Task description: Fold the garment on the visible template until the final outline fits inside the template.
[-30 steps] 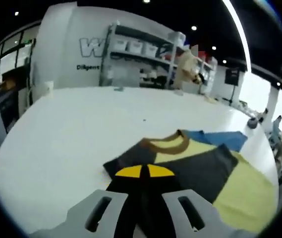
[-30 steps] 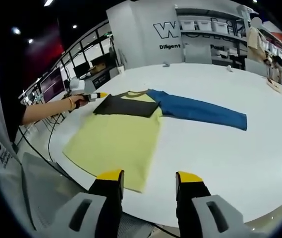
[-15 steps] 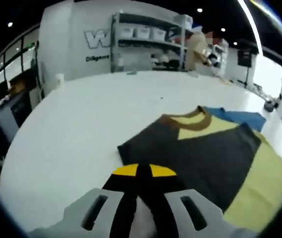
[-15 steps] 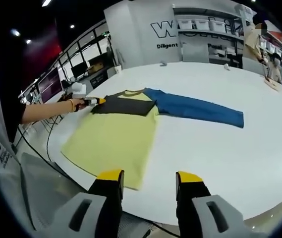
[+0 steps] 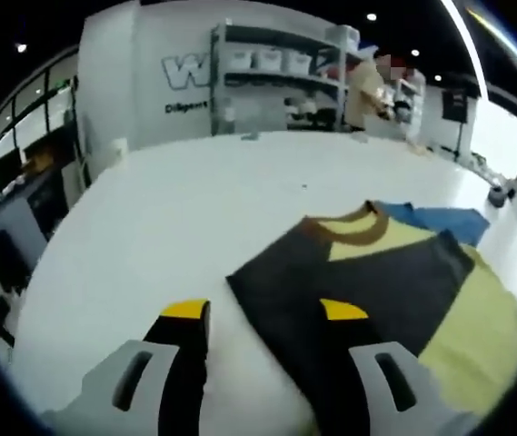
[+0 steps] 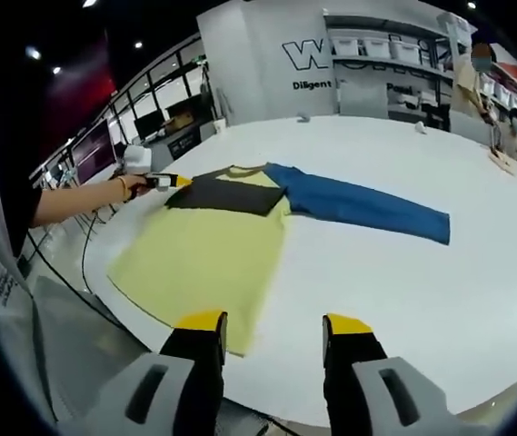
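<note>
Shirt [image 6: 205, 250] lies flat on the white surface [image 6: 403, 282], dark sleeve [image 5: 349, 291] folded over the yellow body, blue sleeve [image 6: 362, 204] out sideways; it looks soft, light and floppy, so grab hems or corners; left hand-held gripper [image 5: 263, 318] released beside the dark sleeve; right hand-held gripper [image 6: 274, 329] spread, empty, near the hem.

In the left gripper view the garment [image 5: 394, 282] runs off the lower right edge, its hem unseen, and the whole view is softly blurred; in the right gripper view the left tongs [image 6: 163, 182] are too small to tell their jaws.
</note>
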Demonstrator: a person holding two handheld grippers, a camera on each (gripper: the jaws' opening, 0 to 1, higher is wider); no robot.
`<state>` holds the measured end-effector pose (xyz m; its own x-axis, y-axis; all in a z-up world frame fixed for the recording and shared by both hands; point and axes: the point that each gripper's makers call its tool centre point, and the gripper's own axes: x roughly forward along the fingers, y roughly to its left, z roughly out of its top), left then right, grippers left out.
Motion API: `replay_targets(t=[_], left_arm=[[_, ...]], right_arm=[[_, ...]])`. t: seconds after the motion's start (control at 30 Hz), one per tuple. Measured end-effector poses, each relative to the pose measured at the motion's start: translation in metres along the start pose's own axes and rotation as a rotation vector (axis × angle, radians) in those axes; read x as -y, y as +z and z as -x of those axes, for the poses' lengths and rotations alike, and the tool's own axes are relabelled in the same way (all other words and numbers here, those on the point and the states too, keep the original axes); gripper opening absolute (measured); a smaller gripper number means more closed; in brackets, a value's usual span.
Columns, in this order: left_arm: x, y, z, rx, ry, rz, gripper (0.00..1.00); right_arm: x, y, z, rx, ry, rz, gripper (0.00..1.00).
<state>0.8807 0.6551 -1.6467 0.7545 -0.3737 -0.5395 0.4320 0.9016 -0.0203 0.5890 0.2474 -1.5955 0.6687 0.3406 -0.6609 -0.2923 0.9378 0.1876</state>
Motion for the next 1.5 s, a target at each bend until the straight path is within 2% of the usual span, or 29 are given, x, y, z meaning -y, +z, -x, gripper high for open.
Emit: replay_targets(t=[0.07, 0.1, 0.13, 0.17, 0.2, 0.23, 0.33, 0.4, 0.47, 0.53, 0.6, 0.7, 0.77, 0.83, 1.0, 1.07, 1.17, 1.23, 1.33, 1.37, 1.5], left_arm=[[0.006, 0.009, 0.006, 0.022, -0.022, 0.001, 0.5], [0.02, 0.018, 0.013, 0.068, -0.081, 0.012, 0.55], [0.023, 0.02, 0.015, 0.077, -0.09, 0.015, 0.59], [0.041, 0.029, 0.03, 0.112, -0.138, 0.003, 0.62], [0.044, 0.03, 0.033, 0.117, -0.146, 0.001, 0.66], [0.052, 0.033, 0.044, 0.121, -0.154, -0.014, 0.68], [0.054, 0.035, 0.051, 0.137, -0.166, -0.052, 0.75], [0.056, 0.038, 0.063, 0.145, -0.169, -0.061, 0.78], [0.048, 0.038, 0.071, 0.158, -0.174, -0.057, 0.81], [0.057, 0.038, 0.085, 0.163, -0.18, -0.068, 0.84], [0.05, 0.031, 0.084, 0.165, -0.172, -0.067, 0.86], [0.056, 0.023, 0.105, 0.17, -0.174, -0.078, 0.88], [0.058, 0.018, 0.116, 0.169, -0.201, -0.078, 0.88], [0.055, 0.012, 0.125, 0.171, -0.19, -0.044, 0.88], [0.062, -0.002, 0.151, 0.167, -0.176, -0.078, 0.9], [0.058, -0.014, 0.16, 0.125, -0.141, -0.129, 0.89], [0.061, -0.018, 0.168, 0.127, -0.142, -0.115, 0.89], [0.066, -0.019, 0.173, 0.149, -0.157, -0.101, 0.9], [0.073, -0.03, 0.176, 0.107, -0.169, -0.104, 0.89], [0.079, -0.035, 0.18, 0.096, -0.197, -0.119, 0.9], [0.086, -0.044, 0.189, 0.081, -0.218, -0.114, 0.9]], right_arm=[[0.006, 0.006, -0.001, 0.004, -0.008, 0.017, 0.39], [0.011, 0.012, -0.001, 0.012, -0.015, 0.026, 0.4], [0.013, 0.015, -0.001, 0.018, -0.02, 0.029, 0.41], [0.015, 0.017, 0.0, 0.026, -0.027, 0.029, 0.42], [0.024, 0.024, -0.001, 0.061, -0.062, 0.027, 0.44], [0.027, 0.026, -0.001, 0.064, -0.067, 0.025, 0.47], [0.039, 0.03, -0.001, 0.068, -0.097, 0.016, 0.49], [0.045, 0.036, -0.002, 0.072, -0.103, 0.015, 0.49], [0.053, 0.039, -0.004, 0.082, -0.115, 0.016, 0.48], [0.069, 0.037, -0.006, 0.068, -0.176, 0.007, 0.43], [0.078, 0.039, -0.012, 0.081, -0.192, -0.015, 0.44], [0.088, 0.045, -0.018, 0.09, -0.21, -0.033, 0.45], [0.099, 0.05, -0.022, 0.092, -0.237, -0.018, 0.44], [0.11, 0.058, -0.026, 0.117, -0.275, -0.023, 0.44], [0.132, 0.073, -0.043, 0.134, -0.306, -0.046, 0.45], [0.138, 0.073, -0.048, 0.126, -0.315, -0.049, 0.46], [0.148, 0.074, -0.057, 0.113, -0.321, -0.057, 0.45], [0.16, 0.073, -0.066, 0.104, -0.329, -0.061, 0.44], [0.167, 0.067, -0.073, 0.062, -0.341, -0.059, 0.43], [0.175, 0.067, -0.077, 0.056, -0.346, -0.064, 0.43], [0.194, 0.066, -0.091, 0.043, -0.349, -0.111, 0.43]])
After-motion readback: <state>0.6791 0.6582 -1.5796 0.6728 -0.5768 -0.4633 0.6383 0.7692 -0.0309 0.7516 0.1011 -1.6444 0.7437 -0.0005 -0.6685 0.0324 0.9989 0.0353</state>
